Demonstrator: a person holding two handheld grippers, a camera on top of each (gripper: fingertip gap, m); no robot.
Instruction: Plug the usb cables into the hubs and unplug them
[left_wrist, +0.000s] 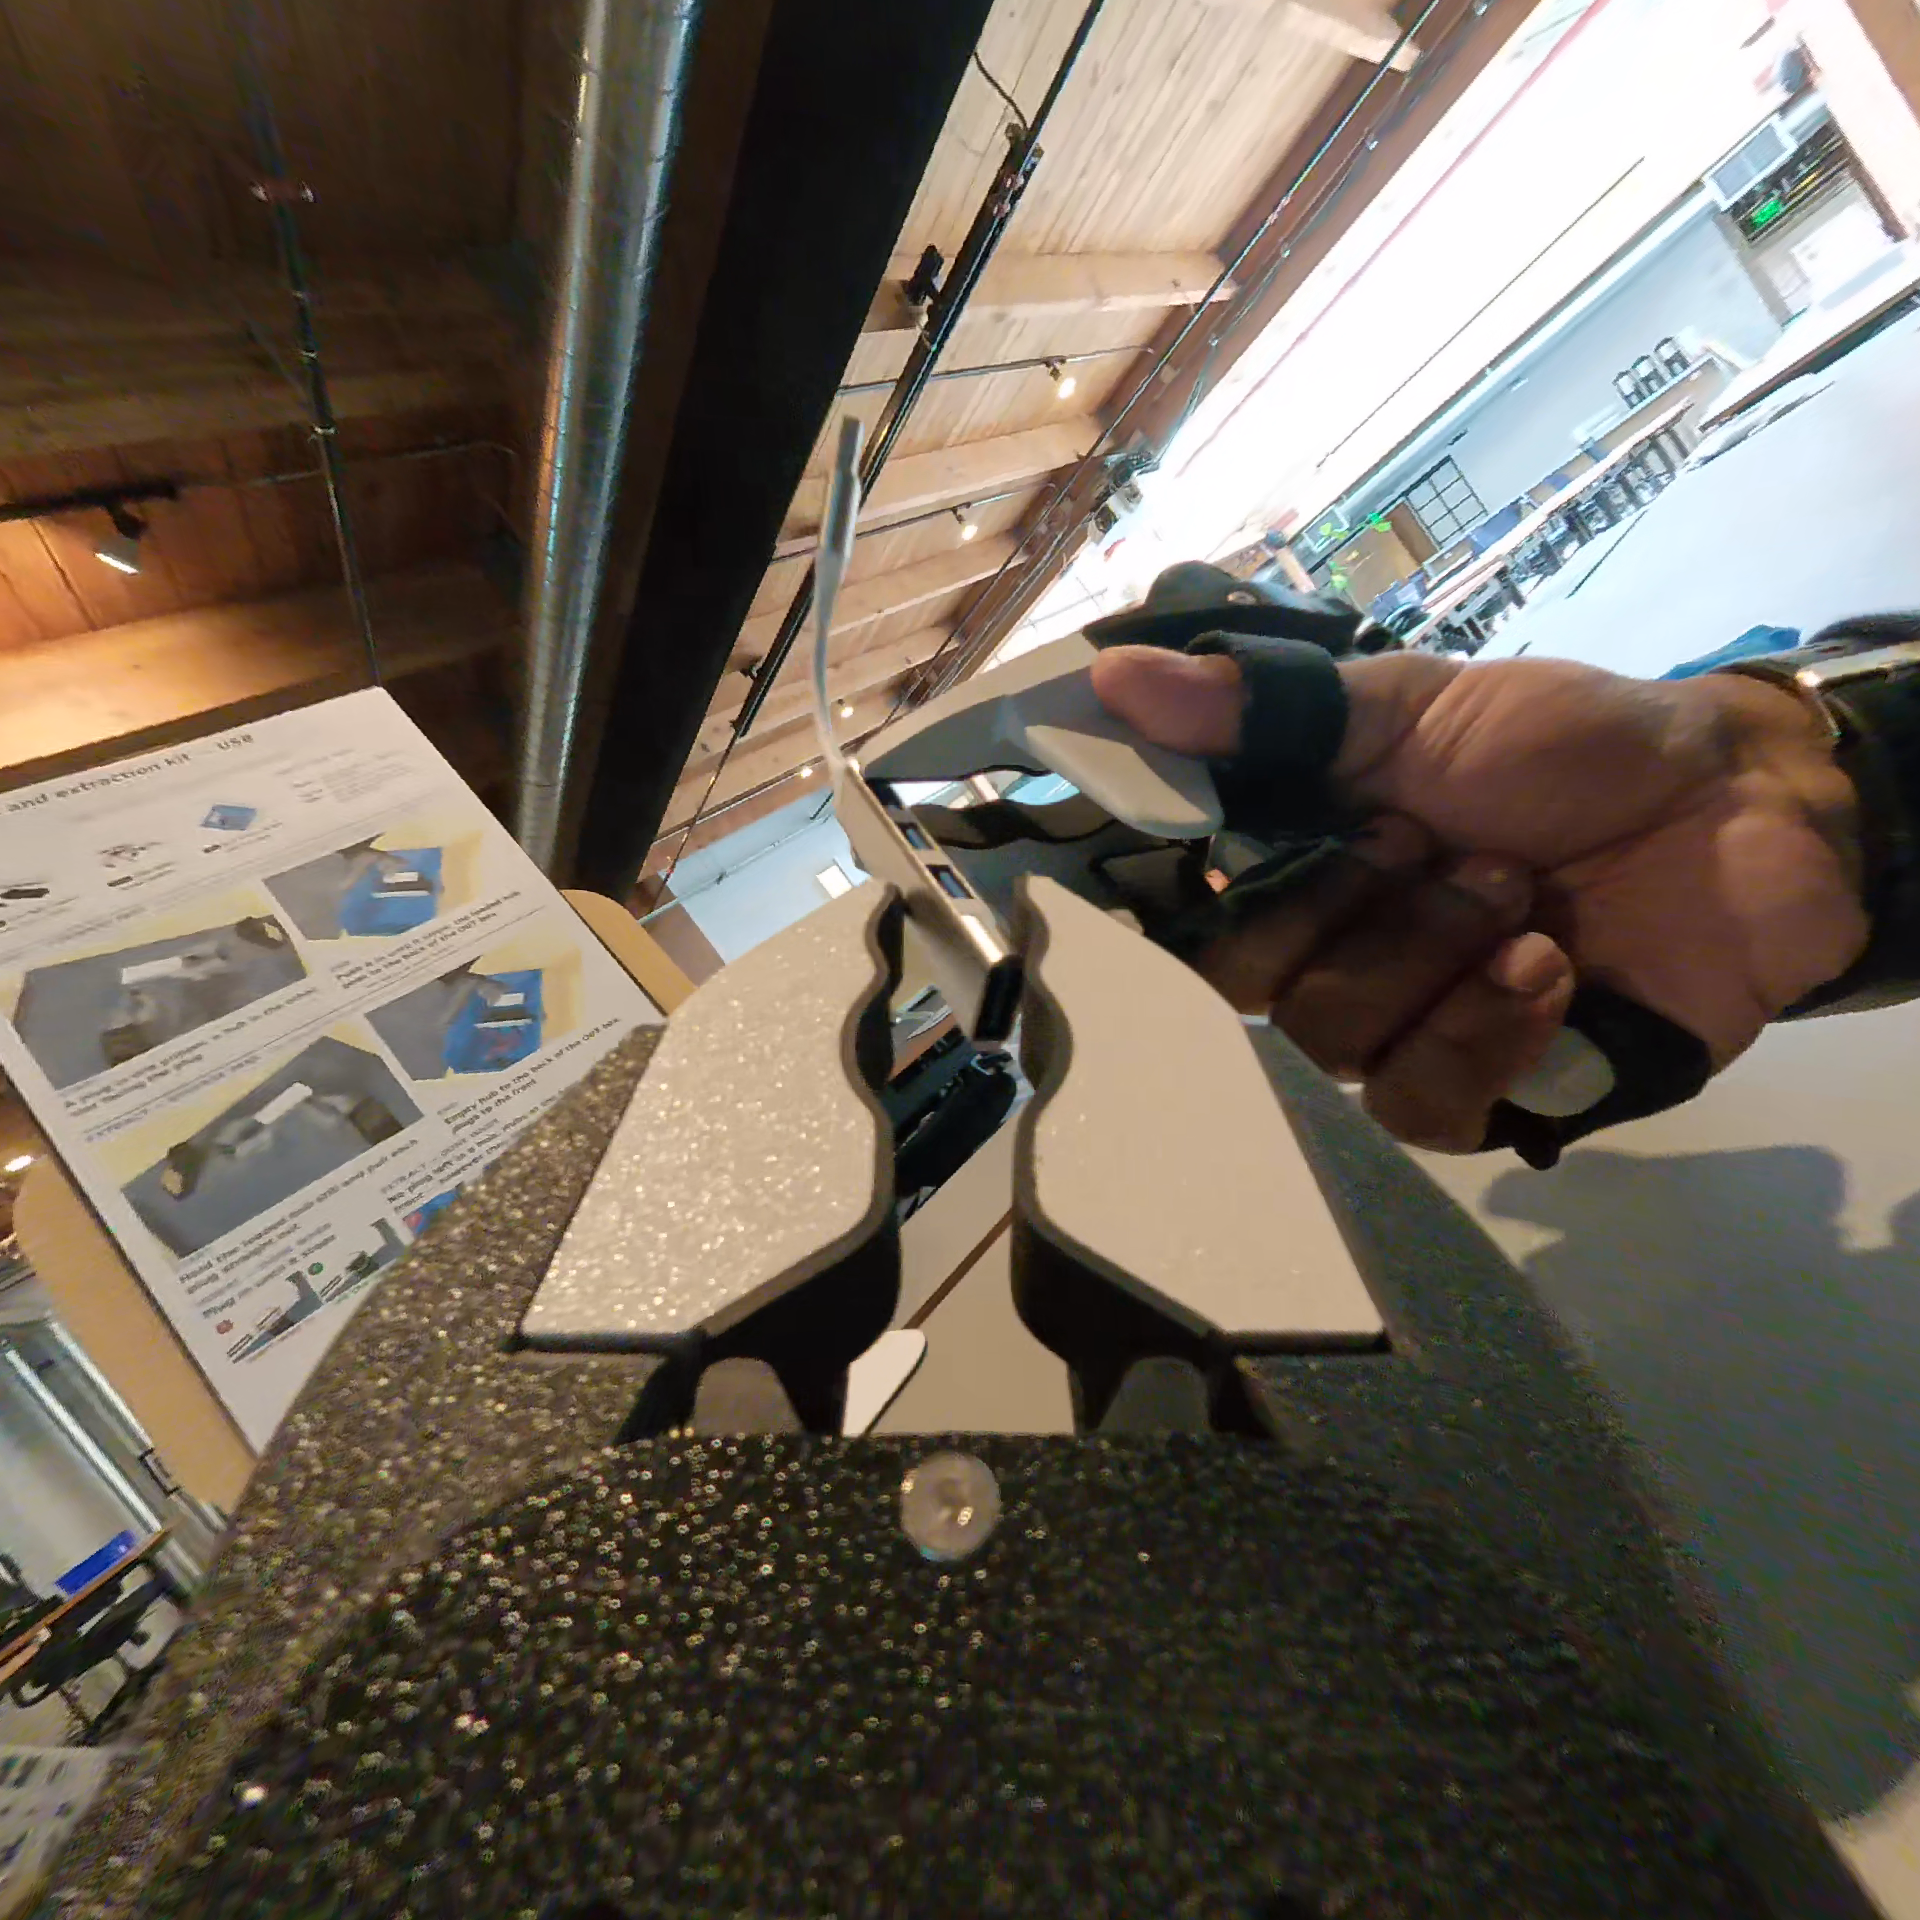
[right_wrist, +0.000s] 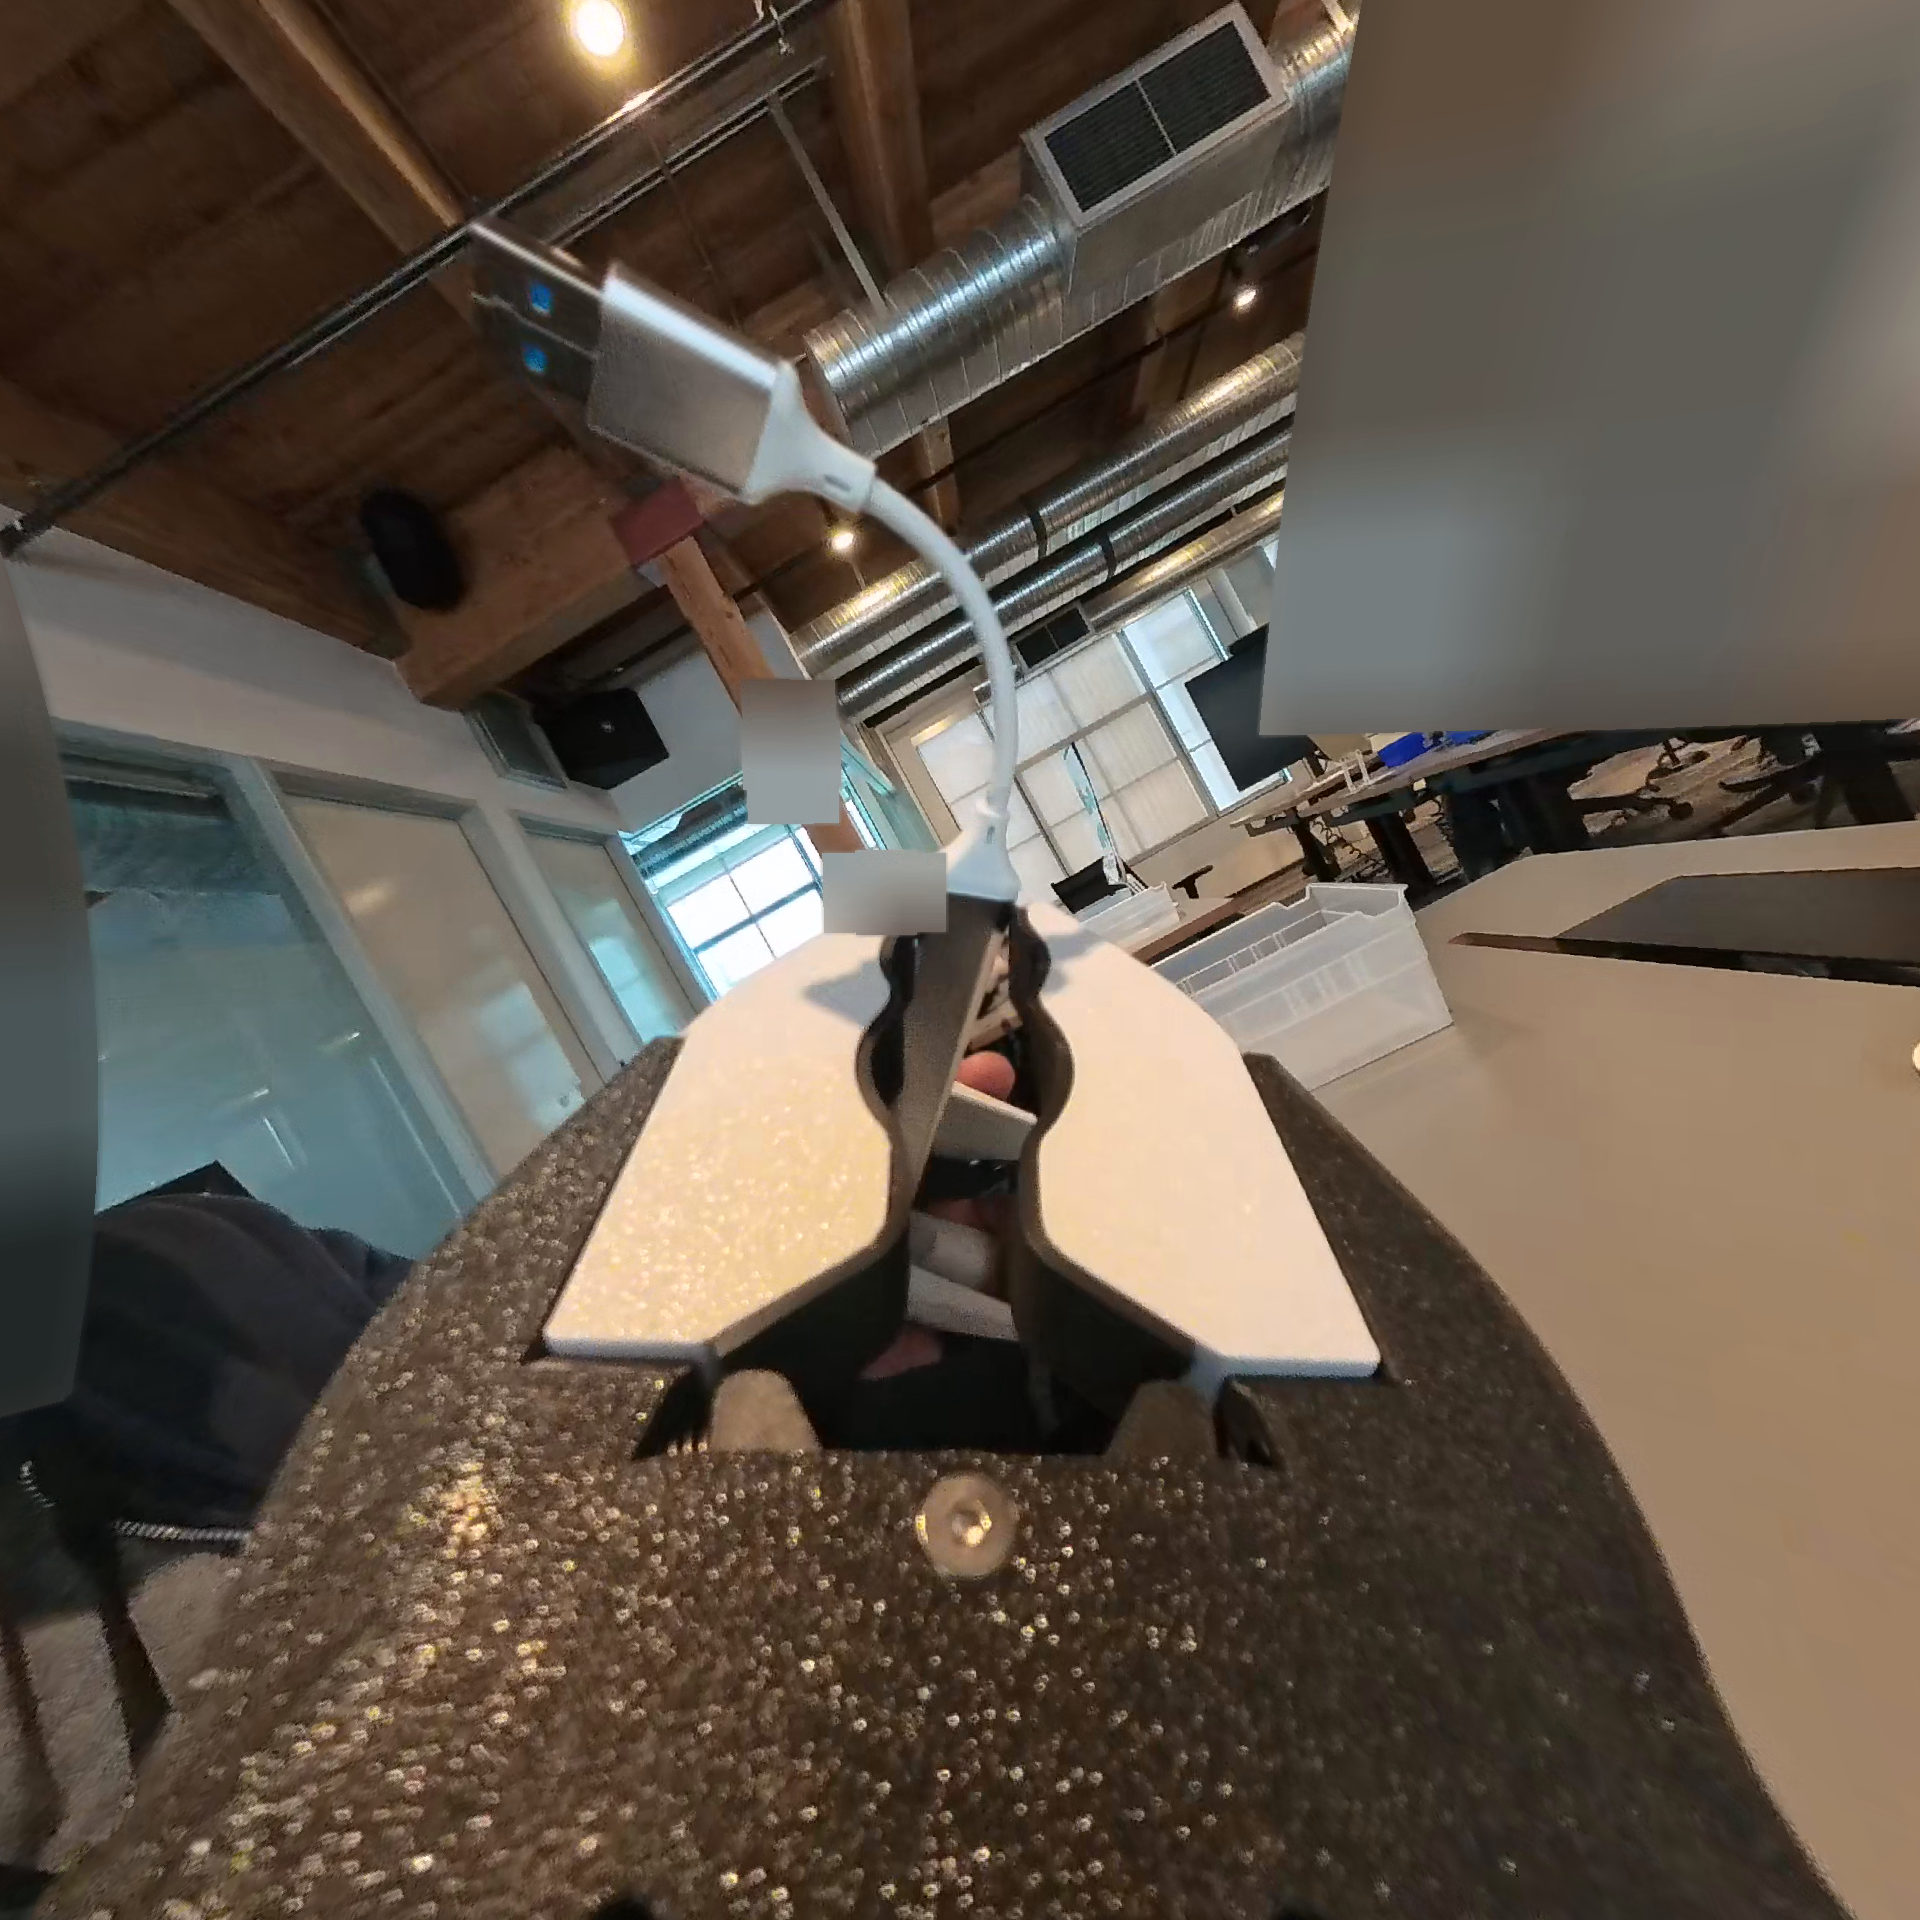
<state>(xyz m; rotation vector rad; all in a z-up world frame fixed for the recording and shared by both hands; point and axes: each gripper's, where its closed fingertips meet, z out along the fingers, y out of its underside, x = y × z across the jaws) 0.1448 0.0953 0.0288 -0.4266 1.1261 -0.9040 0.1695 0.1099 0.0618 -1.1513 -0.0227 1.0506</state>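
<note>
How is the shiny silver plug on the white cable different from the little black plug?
The silver plug is shiny and pale; the black plug is dark. The silver plug hangs free in the air; the black plug sits against the hub, between the left gripper's fingers. Both are plugs.

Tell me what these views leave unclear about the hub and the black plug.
- Left wrist view: a finger of the left gripper covers most of the black plug at the hub; seating depth unknown.
- Right wrist view: the hub's dark edge fills the gap of the right gripper; what its jaws grip is hidden.
- Right wrist view: the connector on the white cable is motion-blurred.
</note>
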